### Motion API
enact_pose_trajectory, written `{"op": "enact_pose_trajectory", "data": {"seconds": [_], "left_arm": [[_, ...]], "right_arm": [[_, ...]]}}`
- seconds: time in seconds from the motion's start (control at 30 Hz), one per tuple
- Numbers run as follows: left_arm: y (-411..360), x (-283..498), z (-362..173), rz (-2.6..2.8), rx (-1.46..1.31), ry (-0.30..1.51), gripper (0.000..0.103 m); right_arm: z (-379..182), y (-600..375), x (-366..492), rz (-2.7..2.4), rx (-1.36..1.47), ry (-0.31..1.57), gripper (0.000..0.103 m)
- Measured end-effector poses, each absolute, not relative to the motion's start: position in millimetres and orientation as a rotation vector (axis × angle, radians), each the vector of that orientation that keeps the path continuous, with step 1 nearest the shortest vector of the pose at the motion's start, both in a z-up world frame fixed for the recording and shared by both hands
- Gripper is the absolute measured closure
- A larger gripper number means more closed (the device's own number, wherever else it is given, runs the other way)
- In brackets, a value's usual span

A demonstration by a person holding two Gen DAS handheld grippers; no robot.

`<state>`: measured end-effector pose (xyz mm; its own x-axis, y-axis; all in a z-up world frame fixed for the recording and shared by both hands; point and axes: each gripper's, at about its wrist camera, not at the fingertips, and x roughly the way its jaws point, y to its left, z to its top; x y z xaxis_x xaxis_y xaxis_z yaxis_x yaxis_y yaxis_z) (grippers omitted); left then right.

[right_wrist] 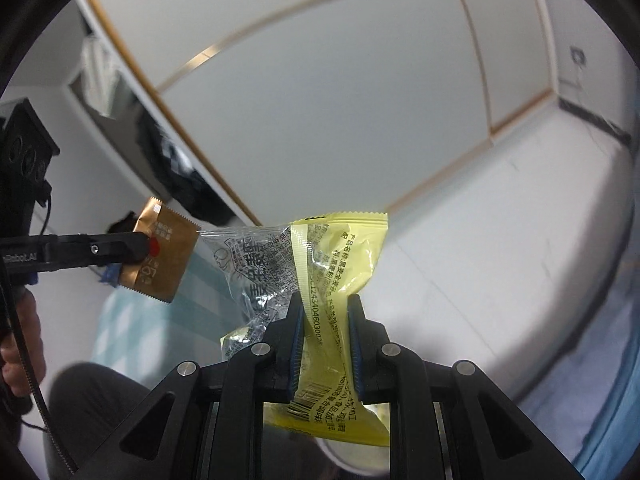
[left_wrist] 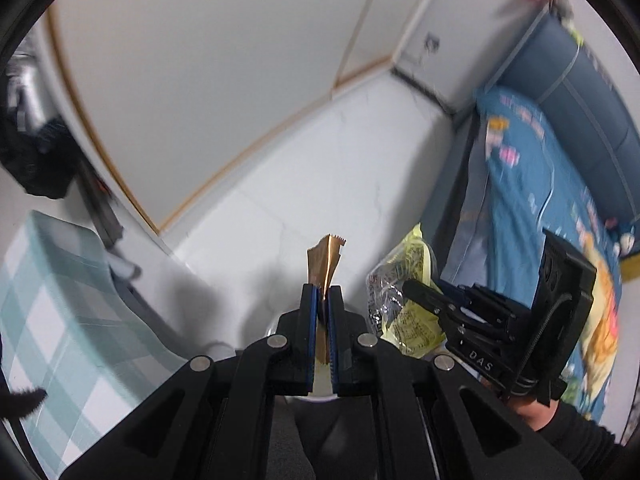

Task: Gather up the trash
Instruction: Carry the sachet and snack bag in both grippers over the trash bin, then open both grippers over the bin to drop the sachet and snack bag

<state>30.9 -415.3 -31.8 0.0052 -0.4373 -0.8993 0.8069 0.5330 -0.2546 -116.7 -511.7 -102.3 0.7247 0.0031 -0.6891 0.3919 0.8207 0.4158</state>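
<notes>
Blue-padded jaws of the left gripper are clamped flat on a brown foil wrapper, which stands upright above the fingertips. Right gripper jaws are nearly closed, pinching a yellow-and-clear plastic wrapper at its crumpled waist. Both wrappers are held in the air, just beside each other, above a white floor. Teal checked fabric lies left; a blue patterned bed lies right.

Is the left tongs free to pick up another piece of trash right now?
Probably not. The left tongs are shut on a brown wrapper, so they have no room for more. The right tongs are likewise shut on a yellow wrapper.
</notes>
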Motion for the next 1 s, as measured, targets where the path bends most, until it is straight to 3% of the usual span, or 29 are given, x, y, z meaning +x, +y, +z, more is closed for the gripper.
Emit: {"op": "enact_pose_trajectory", "data": {"seconds": [0.17,0.53,1.0], "left_arm": [[-446.7,21.6,-76.2,-1.020,0.558,1.367,0.101],[-469.0,30.9,-190.7,-0.950,0.604,1.772,0.102],[-483.4,31.5,-242.8,-0.938,0.653,1.943,0.097]], "right_arm": [[-149.3,-527.4,-122.3,-0.272,0.665,0.860,0.084],[-220.6,-512.1,-84.6,-0.352,0.729,1.112,0.083],[-251.2,-505.2,-95.5,-0.355,0.679,1.256,0.069]]}}
